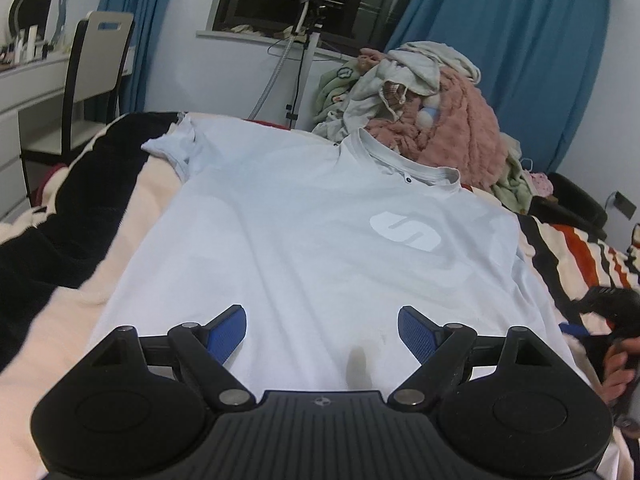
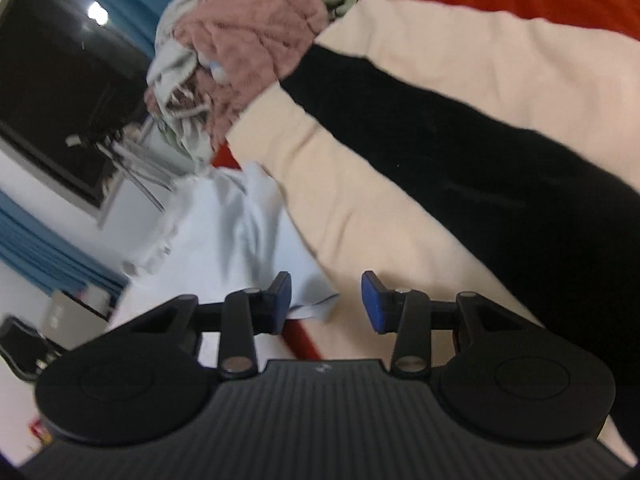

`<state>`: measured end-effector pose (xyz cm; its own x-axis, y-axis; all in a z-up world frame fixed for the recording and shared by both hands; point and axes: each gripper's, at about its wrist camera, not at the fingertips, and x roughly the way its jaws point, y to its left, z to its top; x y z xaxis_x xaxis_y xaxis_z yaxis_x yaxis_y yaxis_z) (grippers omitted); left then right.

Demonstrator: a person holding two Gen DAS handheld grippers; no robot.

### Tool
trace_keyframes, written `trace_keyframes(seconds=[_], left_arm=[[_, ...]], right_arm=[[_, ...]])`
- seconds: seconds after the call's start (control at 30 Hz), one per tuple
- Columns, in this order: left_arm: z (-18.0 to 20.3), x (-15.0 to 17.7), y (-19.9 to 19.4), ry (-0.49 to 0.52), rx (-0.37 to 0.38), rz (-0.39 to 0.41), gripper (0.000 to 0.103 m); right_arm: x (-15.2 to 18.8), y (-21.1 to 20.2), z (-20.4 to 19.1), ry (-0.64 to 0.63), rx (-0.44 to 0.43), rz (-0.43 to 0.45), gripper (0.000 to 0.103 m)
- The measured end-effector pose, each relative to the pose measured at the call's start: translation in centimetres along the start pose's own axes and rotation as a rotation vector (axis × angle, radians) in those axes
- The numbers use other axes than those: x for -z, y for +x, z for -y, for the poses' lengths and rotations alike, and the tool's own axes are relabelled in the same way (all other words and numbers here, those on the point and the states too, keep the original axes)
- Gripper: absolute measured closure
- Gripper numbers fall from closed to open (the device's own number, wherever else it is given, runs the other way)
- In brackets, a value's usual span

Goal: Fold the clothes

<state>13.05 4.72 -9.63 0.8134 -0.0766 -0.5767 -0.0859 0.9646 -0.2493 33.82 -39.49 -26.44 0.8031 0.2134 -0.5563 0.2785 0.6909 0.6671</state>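
Striped blanket (image 1: pixel 576 256), one T-shirt (image 1: pixel 304 240), two grippers (image 1: pixel 322 332) (image 2: pixel 326 300)

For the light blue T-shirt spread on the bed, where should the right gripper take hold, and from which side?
Probably the loose bottom corner of the T-shirt, approached from the shirt's right edge. That corner lifts off the striped blanket right beside the open right gripper, offering a free edge; the shirt's middle lies flat.

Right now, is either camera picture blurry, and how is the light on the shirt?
Left wrist view: sharp, with soft even light on the pale shirt and a small shadow near the open left gripper; fisheye bends the curtains. Right wrist view: tilted and motion-smeared, especially the shirt edge and window, which shows a bright lamp reflection.
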Motion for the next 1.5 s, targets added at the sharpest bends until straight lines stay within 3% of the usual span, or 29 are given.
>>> trace_keyframes(seconds=[0.07,0.13,0.2,0.4,0.5,0.6,0.77,0.93,1.0,1.07,1.17,1.27,1.4,1.5], left_arm=[[0.0,-0.1,0.6,-0.017,0.009,-0.002,0.018],[0.1,-0.2,1.1,-0.026,0.020,-0.006,0.018],[0.2,-0.2,1.5,-0.033,0.028,-0.007,0.018],[0.7,-0.1,2.1,-0.027,0.013,0.018,0.019],[0.7,0.0,2.2,-0.019,-0.001,0.032,0.019],[0.2,-0.1,1.8,-0.039,-0.031,0.061,0.019],[-0.8,-0.7,1.3,-0.099,-0.077,0.114,0.019],[-1.4,-0.9,1.8,-0.117,-0.075,0.092,0.019],[-1.3,-0.8,1.8,-0.110,-0.071,0.091,0.019],[-1.2,-0.7,1.7,-0.103,-0.066,0.090,0.019],[-1.0,-0.5,1.7,-0.096,-0.056,0.083,0.019],[-0.8,-0.3,1.7,-0.091,-0.045,0.075,0.019],[-0.7,-0.2,2.0,-0.100,-0.034,0.062,0.019],[-0.6,0.0,2.4,-0.110,-0.020,0.048,0.019]], right_arm=[[0.0,1.4,-0.8,-0.065,-0.007,-0.003,0.062],[0.3,2.3,-1.8,-0.114,-0.021,-0.002,0.071],[0.7,2.8,-3.2,-0.180,-0.029,0.018,0.092],[2.3,1.5,-8.8,-0.333,-0.086,0.191,0.095],[4.9,2.1,-12.8,-0.538,-0.101,0.221,0.095],[8.4,3.6,-15.6,-0.765,-0.126,0.160,0.096],[11.1,5.4,-17.0,-0.881,-0.170,0.024,0.096],[9.9,5.1,-16.0,-0.767,-0.268,-0.025,0.089],[9.6,4.7,-15.9,-0.730,-0.303,-0.038,0.069],[9.8,3.6,-16.0,-0.709,-0.338,-0.044,0.056],[9.1,1.8,-16.1,-0.640,-0.394,-0.025,0.055],[7.1,0.5,-14.9,-0.484,-0.429,0.021,0.055],[3.7,0.8,-10.6,-0.181,-0.380,0.083,0.055],[2.3,3.1,-6.8,-0.001,-0.238,0.078,0.056]])
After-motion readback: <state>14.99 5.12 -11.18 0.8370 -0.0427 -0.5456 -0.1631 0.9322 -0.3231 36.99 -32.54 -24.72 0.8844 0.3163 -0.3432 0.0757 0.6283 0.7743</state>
